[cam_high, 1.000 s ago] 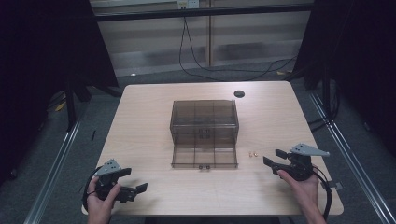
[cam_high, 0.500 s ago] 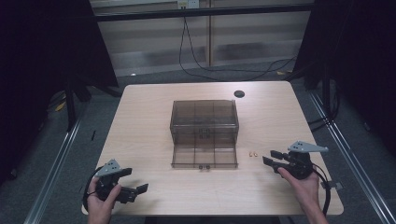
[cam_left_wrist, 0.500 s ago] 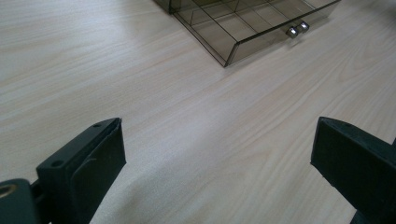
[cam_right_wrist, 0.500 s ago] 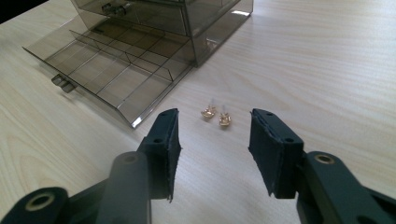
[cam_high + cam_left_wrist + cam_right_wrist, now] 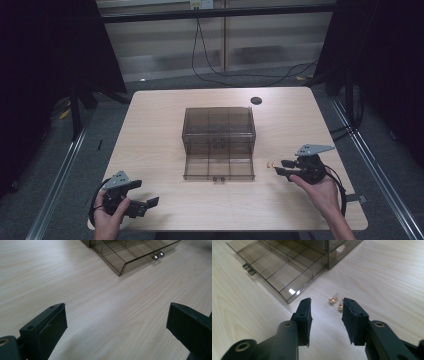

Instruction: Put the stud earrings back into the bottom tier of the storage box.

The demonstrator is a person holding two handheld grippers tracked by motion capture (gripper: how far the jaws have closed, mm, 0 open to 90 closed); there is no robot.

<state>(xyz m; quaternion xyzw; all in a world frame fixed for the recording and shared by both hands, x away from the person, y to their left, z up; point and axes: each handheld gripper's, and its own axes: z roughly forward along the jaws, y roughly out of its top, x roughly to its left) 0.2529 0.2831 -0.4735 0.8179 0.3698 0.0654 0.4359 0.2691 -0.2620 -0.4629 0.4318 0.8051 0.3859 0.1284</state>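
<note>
A smoky clear drawer box [image 5: 219, 126] stands mid-desk [image 5: 160, 125], its bottom drawer [image 5: 219, 167] pulled out toward the near edge; the drawer's divided compartments look empty. Two small gold earrings [image 5: 336, 302] lie on the desk just beside the drawer's right corner. The right tongs [image 5: 280, 167] hang part-open, empty, near the earrings. The left tongs [image 5: 145, 204], wide open and empty, sit at the near left corner.

table [image 5: 160, 130]: pale wood grain
drawer box [image 5: 218, 122]: smoky brown see-through
drawer knobs [image 5: 158, 255]: silver
earrings [image 5: 336, 302]: gold, probably two
right gripper [image 5: 326, 321]: black jaws
top plate [image 5: 313, 149]: grey
round spot [image 5: 256, 100]: black
</note>
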